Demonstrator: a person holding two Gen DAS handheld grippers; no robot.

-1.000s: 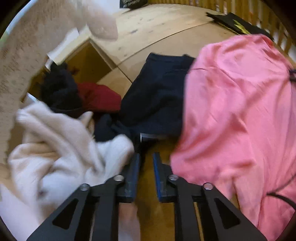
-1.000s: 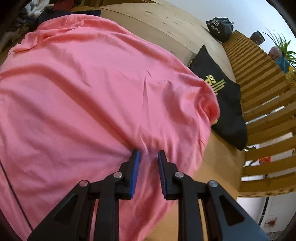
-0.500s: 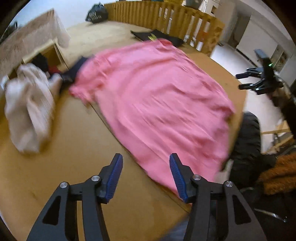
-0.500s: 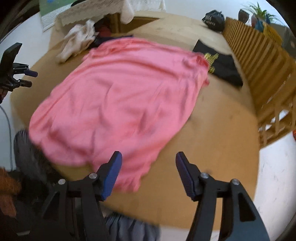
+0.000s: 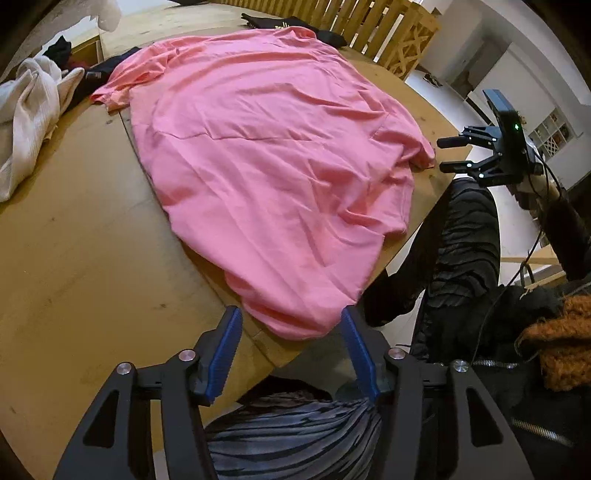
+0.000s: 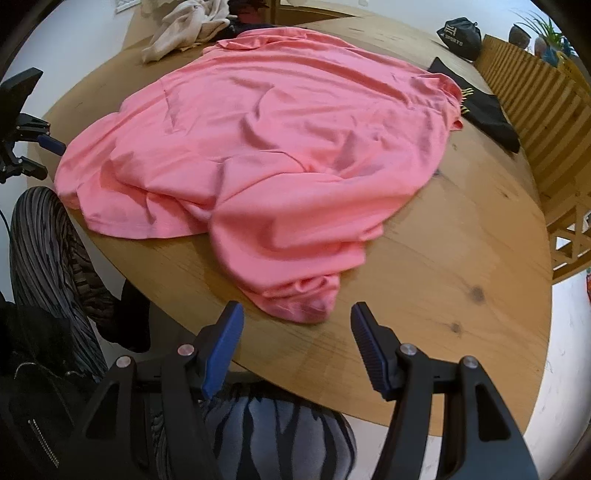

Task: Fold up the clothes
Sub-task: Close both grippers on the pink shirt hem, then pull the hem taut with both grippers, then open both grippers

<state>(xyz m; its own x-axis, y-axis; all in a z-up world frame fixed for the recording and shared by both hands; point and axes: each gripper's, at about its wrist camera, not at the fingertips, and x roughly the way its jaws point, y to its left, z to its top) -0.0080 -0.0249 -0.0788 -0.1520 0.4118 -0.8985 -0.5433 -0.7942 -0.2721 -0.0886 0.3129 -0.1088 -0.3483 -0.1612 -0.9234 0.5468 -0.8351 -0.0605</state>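
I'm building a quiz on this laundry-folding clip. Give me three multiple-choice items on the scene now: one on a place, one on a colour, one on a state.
1. Where does the white garment lie relative to the pink shirt?
A. On top of it
B. Beyond its far end, at the table's far side
C. On the floor

2. What colour are the pads of the left hand-held gripper?
A. Blue
B. Red
C. Green

3. What is the right hand-held gripper holding?
A. The pink shirt
B. The black garment
C. Nothing

Answers:
1. B: the white garment is bunched past the far end of the pink shirt on the table.
2. A: the pads of the left hand-held gripper are blue.
3. C: the right hand-held gripper stands open, the shirt's near edge lying short of its fingers.
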